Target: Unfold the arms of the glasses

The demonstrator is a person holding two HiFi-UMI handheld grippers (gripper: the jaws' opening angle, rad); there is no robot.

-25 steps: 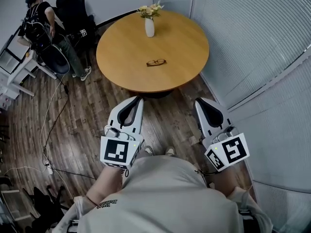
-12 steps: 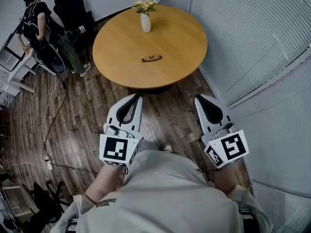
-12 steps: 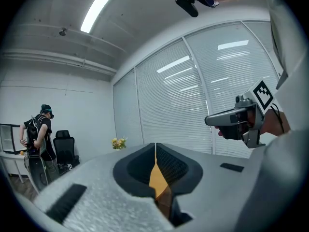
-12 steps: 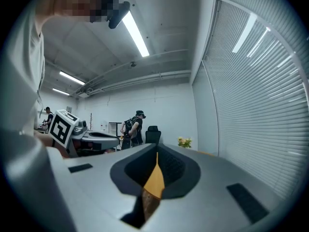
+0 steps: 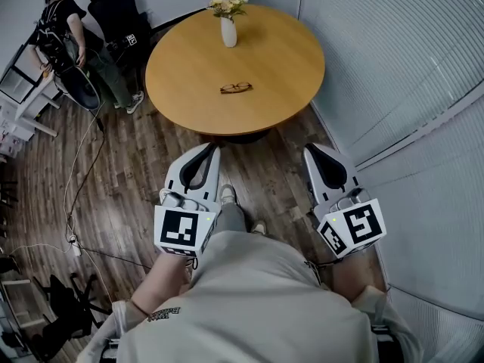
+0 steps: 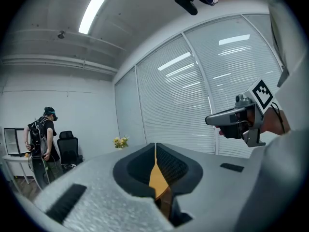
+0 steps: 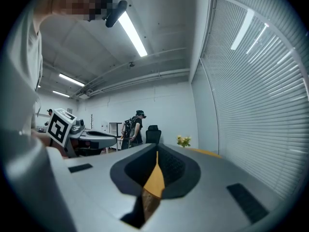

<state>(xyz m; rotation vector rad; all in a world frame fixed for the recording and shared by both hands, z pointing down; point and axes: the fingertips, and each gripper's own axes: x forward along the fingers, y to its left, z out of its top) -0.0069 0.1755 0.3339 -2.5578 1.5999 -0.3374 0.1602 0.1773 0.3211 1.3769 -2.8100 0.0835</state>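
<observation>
Small dark-framed glasses (image 5: 236, 88) near middle of round wooden table (image 5: 265, 44): too small to tell if arms folded or open. In both gripper views glasses hidden behind grey jaws pressed together; only thin orange strip of table shows between.

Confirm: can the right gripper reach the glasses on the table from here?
Probably not yet. The right gripper hangs over the floor, short of the table; the glasses lie near its middle. Nothing blocks the way; stepping closer should do.

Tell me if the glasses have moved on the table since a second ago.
No: the glasses lie where they did, at the same gap from the vase.
</observation>
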